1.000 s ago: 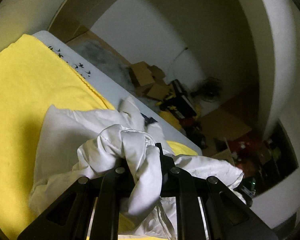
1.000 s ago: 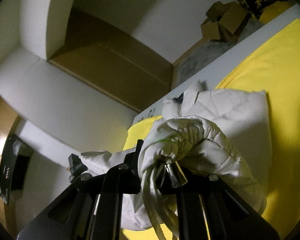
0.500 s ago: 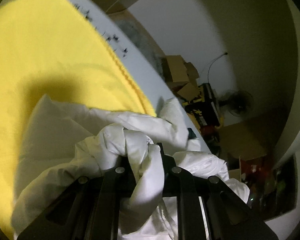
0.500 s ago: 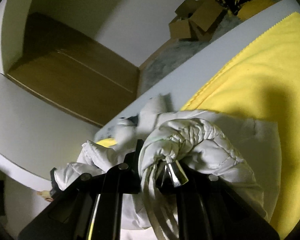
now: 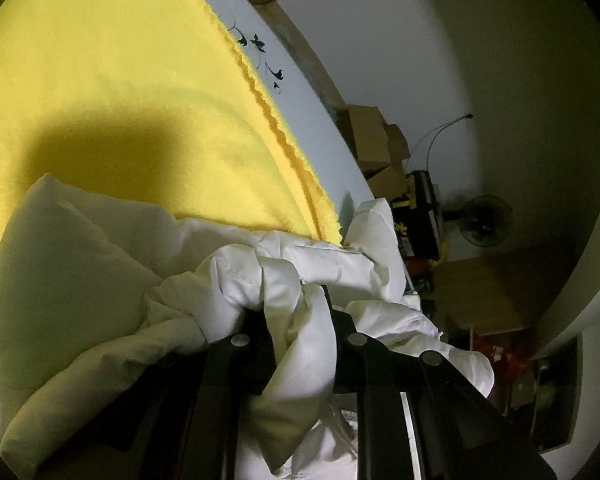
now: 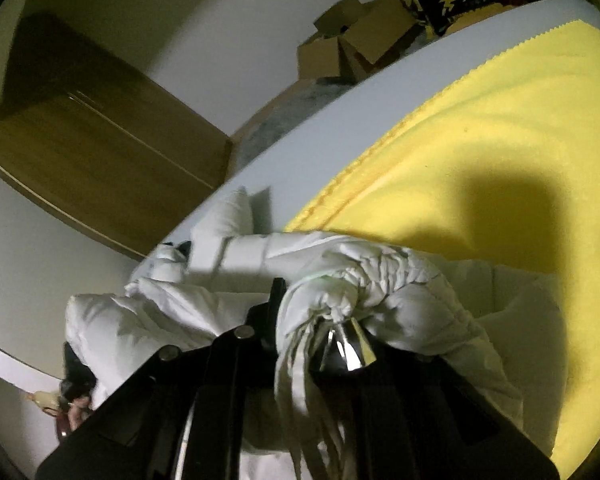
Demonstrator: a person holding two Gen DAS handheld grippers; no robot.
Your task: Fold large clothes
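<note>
left gripper: pinching a bunched fold of the white padded garment, fabric spilling down between the fingers
right gripper: clamped on a gathered, quilted bunch of the same garment
white padded garment: crumpled on the yellow blanket, one end overlapping the blanket's scalloped edge onto the white bed
background: cardboard boxes, standing fan, wooden wardrobe beyond the bed's far edge

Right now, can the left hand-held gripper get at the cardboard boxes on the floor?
Probably not. The left hand-held gripper is shut on the white jacket, and the cardboard boxes lie beyond the table's far edge.
</note>
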